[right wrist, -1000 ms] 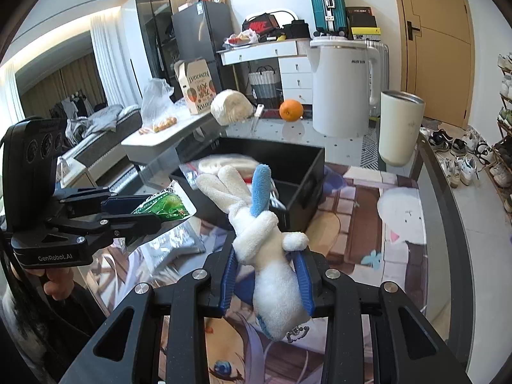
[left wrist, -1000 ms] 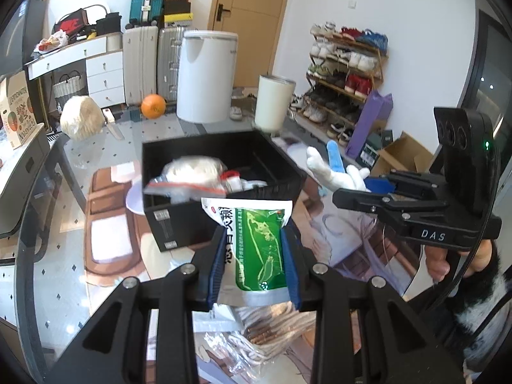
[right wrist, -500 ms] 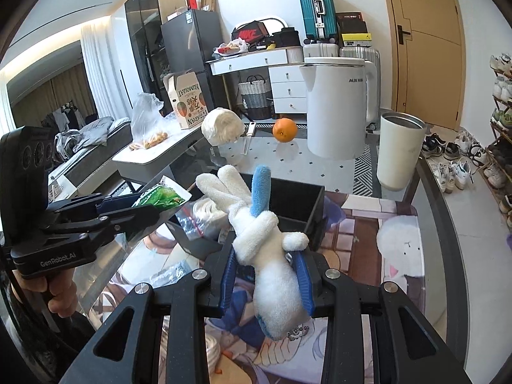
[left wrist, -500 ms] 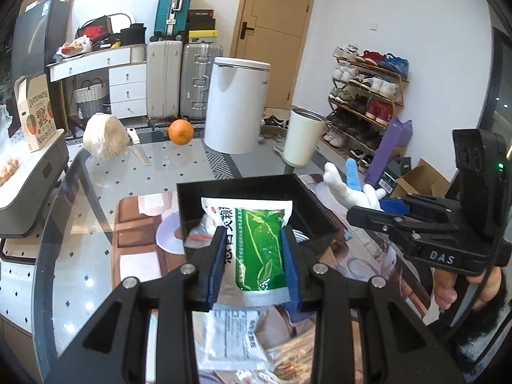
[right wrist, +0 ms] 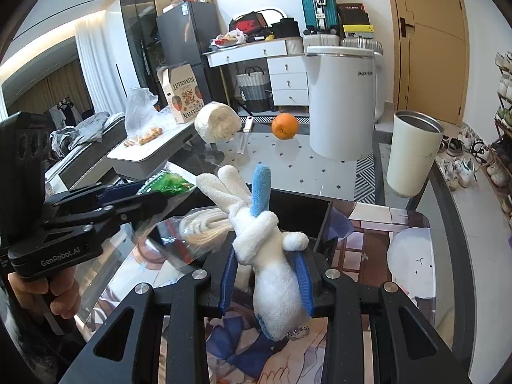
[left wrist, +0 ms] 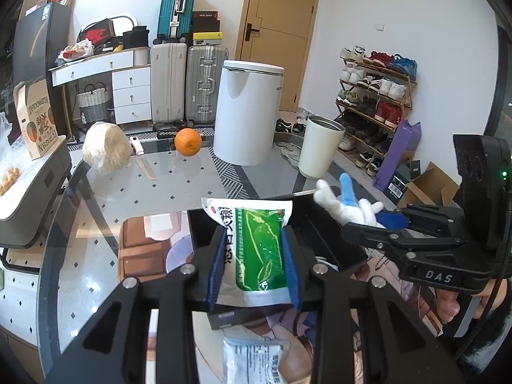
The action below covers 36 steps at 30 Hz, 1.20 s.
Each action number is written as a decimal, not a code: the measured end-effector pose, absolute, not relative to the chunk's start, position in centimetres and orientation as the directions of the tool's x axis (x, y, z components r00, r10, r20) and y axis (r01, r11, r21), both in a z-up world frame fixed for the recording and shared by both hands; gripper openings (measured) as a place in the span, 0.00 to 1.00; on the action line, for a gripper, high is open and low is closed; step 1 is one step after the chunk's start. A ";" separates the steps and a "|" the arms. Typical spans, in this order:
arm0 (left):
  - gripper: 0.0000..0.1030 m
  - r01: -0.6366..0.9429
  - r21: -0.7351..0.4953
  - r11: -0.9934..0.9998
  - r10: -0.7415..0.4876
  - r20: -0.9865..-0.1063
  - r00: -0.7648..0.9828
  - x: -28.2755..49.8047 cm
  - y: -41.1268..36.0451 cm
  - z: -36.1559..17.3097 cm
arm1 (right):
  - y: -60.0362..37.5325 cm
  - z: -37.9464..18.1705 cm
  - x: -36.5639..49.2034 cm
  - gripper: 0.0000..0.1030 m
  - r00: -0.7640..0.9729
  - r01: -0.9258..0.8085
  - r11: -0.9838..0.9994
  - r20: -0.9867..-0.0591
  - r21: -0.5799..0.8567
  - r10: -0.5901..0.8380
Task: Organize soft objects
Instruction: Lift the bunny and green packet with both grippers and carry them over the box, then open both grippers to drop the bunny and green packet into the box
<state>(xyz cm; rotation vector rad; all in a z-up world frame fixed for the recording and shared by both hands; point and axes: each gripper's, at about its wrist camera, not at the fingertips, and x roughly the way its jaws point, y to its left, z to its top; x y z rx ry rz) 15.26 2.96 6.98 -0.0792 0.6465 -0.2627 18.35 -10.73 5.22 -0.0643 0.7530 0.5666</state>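
both hand-held grippers have advanced over the black bin (left wrist: 332, 243), left (left wrist: 254, 256) clamping green packet (left wrist: 259, 249), right (right wrist: 267, 275) clamping plush rabbit (right wrist: 272, 272).

Bright, even light; both views sharp. The fisheye bends straight lines toward dark round edges. Glare lies on the glass table (left wrist: 105, 198).

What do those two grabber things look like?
Both are black with blue finger pads and silver screws. The left gripper says GenRobot.AI on its side; the right gripper says DAS, has a green light, and a fuzzy black sleeve behind it.
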 end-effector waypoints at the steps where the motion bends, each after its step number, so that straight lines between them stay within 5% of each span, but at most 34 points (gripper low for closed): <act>1: 0.31 0.220 -0.152 0.963 -0.267 -0.585 0.766 15.5 2.9 6.9 | -10.6 5.0 18.7 0.32 0.586 -0.506 0.851 -0.667 0.143 0.460; 24: 0.31 0.202 -0.173 0.964 -0.266 -0.607 0.749 18.8 4.1 5.0 | -7.5 1.6 23.2 0.32 0.571 -0.458 0.882 -0.725 0.107 0.385; 27: 0.31 0.209 -0.168 0.963 -0.268 -0.610 0.746 18.7 3.9 4.8 | -7.6 1.7 23.0 0.37 0.571 -0.467 0.878 -0.723 0.104 0.389; 29: 0.31 0.213 -0.167 0.963 -0.271 -0.610 0.745 18.6 3.7 4.9 | -7.9 2.2 22.4 0.52 0.581 -0.485 0.867 -0.701 0.110 0.414; 36: 0.31 0.221 -0.166 0.961 -0.276 -0.616 0.738 18.9 3.3 4.7 | -9.4 3.6 21.3 0.64 0.630 -0.472 0.877 -0.660 0.093 0.409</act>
